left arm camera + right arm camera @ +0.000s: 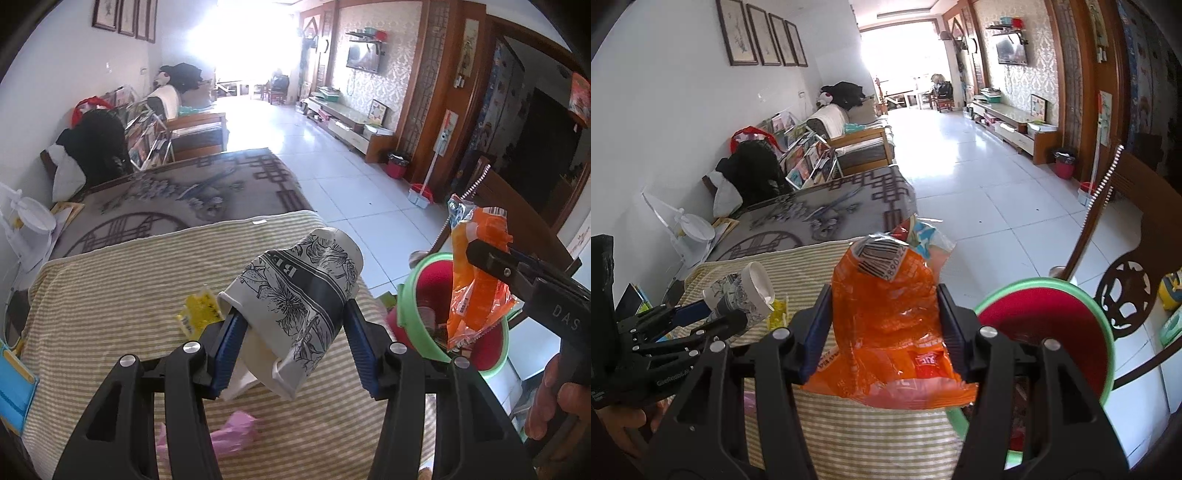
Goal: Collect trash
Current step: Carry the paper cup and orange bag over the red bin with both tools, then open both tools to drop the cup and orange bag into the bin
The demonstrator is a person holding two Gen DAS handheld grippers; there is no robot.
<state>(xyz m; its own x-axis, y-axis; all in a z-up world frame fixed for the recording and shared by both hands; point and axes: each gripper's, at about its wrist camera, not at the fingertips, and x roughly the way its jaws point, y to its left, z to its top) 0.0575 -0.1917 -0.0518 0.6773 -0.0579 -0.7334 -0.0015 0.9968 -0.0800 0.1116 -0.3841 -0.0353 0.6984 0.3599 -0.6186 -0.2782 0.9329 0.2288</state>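
Note:
My left gripper [293, 334] is shut on a crushed paper cup [295, 291] with black flower print, held above the striped table cloth [110, 295]. The cup also shows in the right wrist view [742, 295]. My right gripper [884, 326] is shut on an orange plastic wrapper [886, 314], held at the table's right edge beside the bin. In the left wrist view the wrapper [476, 280] hangs over the red bin with a green rim [413, 317]. The bin [1052, 317] stands just right of the table.
A yellow wrapper [199, 310] and a pink scrap [236, 435] lie on the cloth. A dark wooden chair [1126, 295] stands right of the bin. A grey patterned surface [177, 199] lies beyond the table, and white floor tiles [351, 177] stretch away.

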